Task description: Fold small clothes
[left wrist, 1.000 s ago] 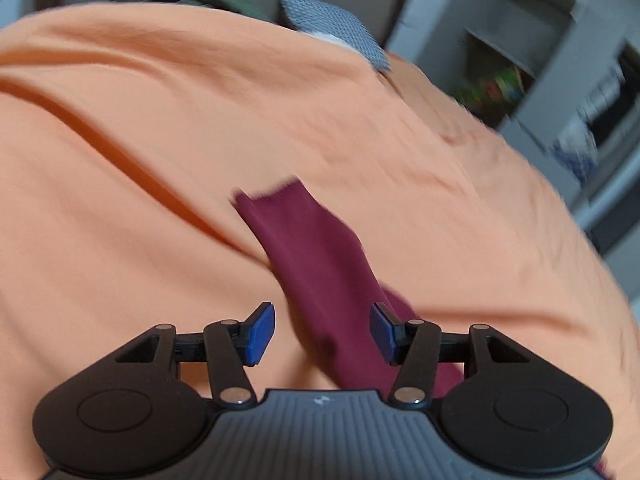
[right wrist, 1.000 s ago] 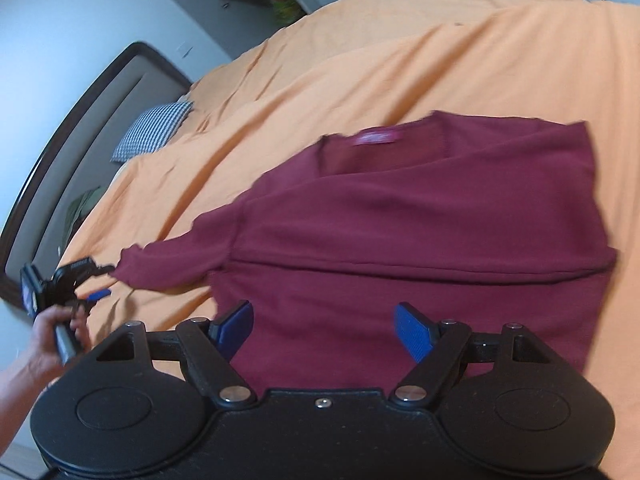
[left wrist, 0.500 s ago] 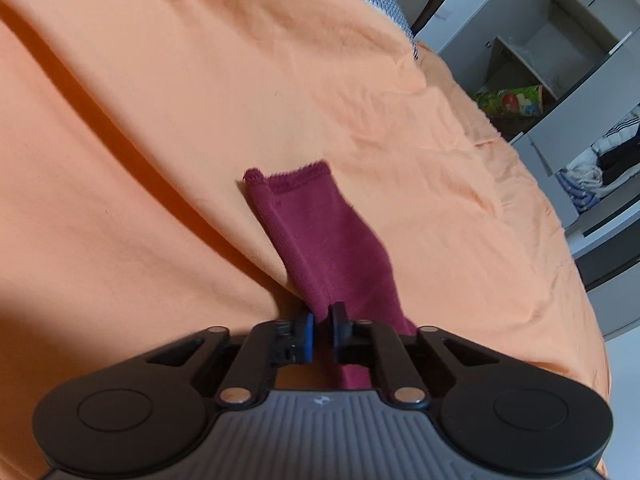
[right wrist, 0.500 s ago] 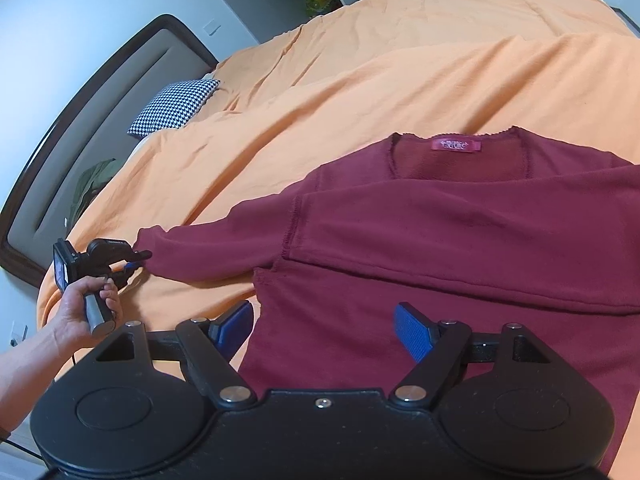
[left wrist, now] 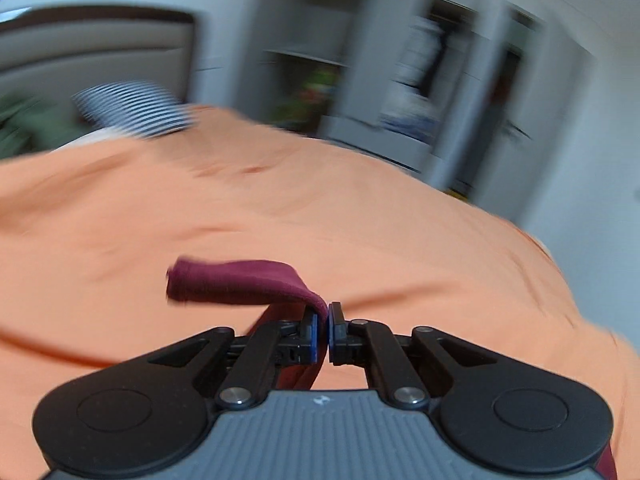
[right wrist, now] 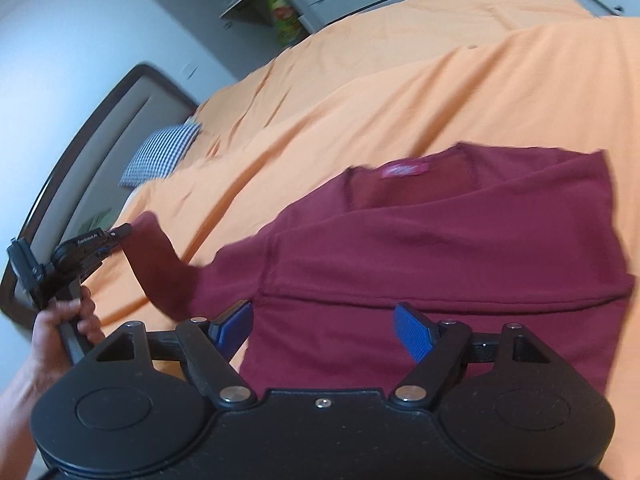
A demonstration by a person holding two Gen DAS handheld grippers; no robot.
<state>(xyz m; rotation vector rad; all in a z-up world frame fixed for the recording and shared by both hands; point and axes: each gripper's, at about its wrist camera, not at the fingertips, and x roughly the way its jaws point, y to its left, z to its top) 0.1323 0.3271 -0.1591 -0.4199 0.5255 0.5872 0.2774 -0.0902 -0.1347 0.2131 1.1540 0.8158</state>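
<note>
A maroon long-sleeved top (right wrist: pixel 440 256) lies on the orange bedspread (right wrist: pixel 400 80), one sleeve folded across its body. The other sleeve (right wrist: pixel 160 268) is lifted off the bed. My left gripper (left wrist: pixel 323 322) is shut on that sleeve (left wrist: pixel 240 282) near the cuff, which droops to the left. From the right wrist camera, the left gripper (right wrist: pixel 116 238) is at far left, held by a hand (right wrist: pixel 64 328). My right gripper (right wrist: pixel 324 328) hovers open above the top's lower body, nothing between its blue pads.
A checked pillow (right wrist: pixel 164 154) and a dark headboard (right wrist: pixel 80 140) sit at the head of the bed. Grey shelving and wardrobes (left wrist: pixel 420 80) stand beyond the bed. The left wrist view is motion-blurred.
My left gripper closed on the sleeve near the cuff, then lifted and swung it up off the bedspread. The right gripper stayed open over the top.
</note>
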